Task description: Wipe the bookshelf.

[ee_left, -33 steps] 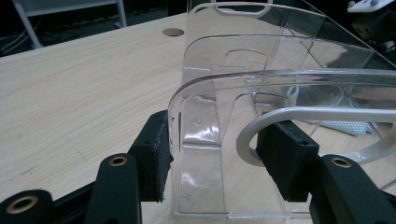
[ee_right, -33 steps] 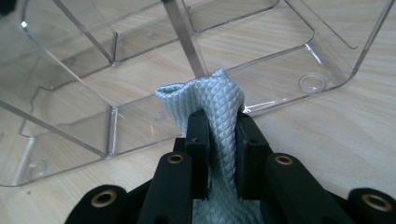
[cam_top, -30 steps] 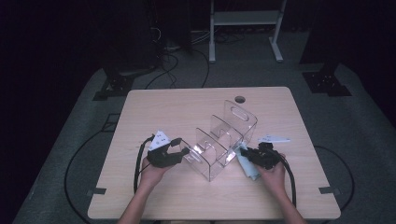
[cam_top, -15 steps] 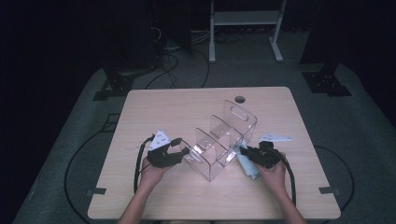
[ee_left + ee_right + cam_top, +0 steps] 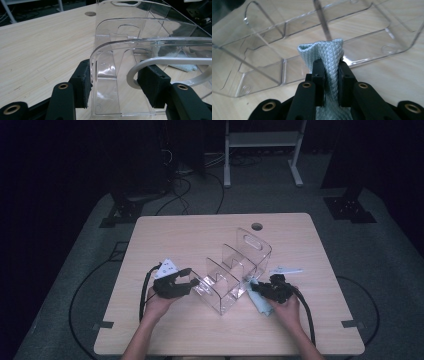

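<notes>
Right gripper (image 5: 329,72) has its jaws pinched tight on a pale blue cloth (image 5: 324,53) right against the clear plastic organizer (image 5: 235,272) mid-table. Left gripper (image 5: 117,85) clamps the organizer's near end wall.

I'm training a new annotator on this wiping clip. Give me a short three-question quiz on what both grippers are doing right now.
1. True or false: the right gripper is shut on the pale blue cloth.
2. What does the left gripper clamp? A) the table edge B) an end wall of the clear acrylic organizer C) the cloth
3. Fill in: the organizer stands on the wooden ____.

Key
1. True; the cloth is pinched between its jaws, bunched above them, close to the organizer's side.
2. B; one pad is outside the wall, the other inside.
3. Table.
</notes>
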Motion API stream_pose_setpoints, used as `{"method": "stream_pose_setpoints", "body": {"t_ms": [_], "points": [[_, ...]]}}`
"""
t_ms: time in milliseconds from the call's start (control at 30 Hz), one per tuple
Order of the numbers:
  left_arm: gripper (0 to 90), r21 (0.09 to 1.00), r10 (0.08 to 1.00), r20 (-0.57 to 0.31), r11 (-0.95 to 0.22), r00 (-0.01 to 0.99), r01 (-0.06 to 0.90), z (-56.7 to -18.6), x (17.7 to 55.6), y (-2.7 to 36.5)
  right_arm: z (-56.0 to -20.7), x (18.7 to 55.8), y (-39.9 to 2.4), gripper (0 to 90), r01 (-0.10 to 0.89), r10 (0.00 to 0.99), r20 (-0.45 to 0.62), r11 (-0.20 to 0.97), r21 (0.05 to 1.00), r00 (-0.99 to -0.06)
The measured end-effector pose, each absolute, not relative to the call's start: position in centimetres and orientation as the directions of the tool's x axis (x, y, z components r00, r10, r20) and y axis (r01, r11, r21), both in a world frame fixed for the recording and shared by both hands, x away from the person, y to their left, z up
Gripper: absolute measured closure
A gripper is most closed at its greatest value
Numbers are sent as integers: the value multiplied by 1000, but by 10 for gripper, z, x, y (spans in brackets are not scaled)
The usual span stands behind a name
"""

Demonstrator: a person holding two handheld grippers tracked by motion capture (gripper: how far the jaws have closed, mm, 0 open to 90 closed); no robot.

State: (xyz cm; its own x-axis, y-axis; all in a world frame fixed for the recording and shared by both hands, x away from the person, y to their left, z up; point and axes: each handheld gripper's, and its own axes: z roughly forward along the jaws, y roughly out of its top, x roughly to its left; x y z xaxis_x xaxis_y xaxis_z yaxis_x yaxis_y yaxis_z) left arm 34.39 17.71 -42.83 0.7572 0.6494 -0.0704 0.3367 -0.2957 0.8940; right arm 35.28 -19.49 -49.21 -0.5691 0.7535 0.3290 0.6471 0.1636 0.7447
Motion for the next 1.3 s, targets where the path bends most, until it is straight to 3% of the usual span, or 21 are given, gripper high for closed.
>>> {"method": "stream_pose_setpoints", "body": {"t_ms": [67, 133, 433, 600, 1000, 1300], "points": [[453, 894, 622, -88, -296, 778, 337, -428, 345, 180, -494, 351, -182, 787, 645, 717, 335, 206, 735, -611], [459, 891, 615, -82, -307, 785, 334, -427, 345, 181, -493, 347, -167, 785, 617, 726, 264, 271, 739, -635], [458, 892, 640, -74, -301, 764, 338, -427, 346, 182, -482, 344, -200, 782, 629, 755, 307, 175, 758, -580], [463, 894, 698, -26, -303, 715, 329, -425, 347, 184, -474, 337, -203, 781, 594, 751, 261, 211, 776, -607], [483, 899, 743, -41, -265, 668, 350, -426, 352, 193, -461, 370, -237, 780, 574, 853, 259, 57, 817, -453], [482, 897, 742, -39, -268, 669, 350, -425, 353, 193, -498, 392, -227, 778, 659, 868, 281, 69, 749, -410]]}}
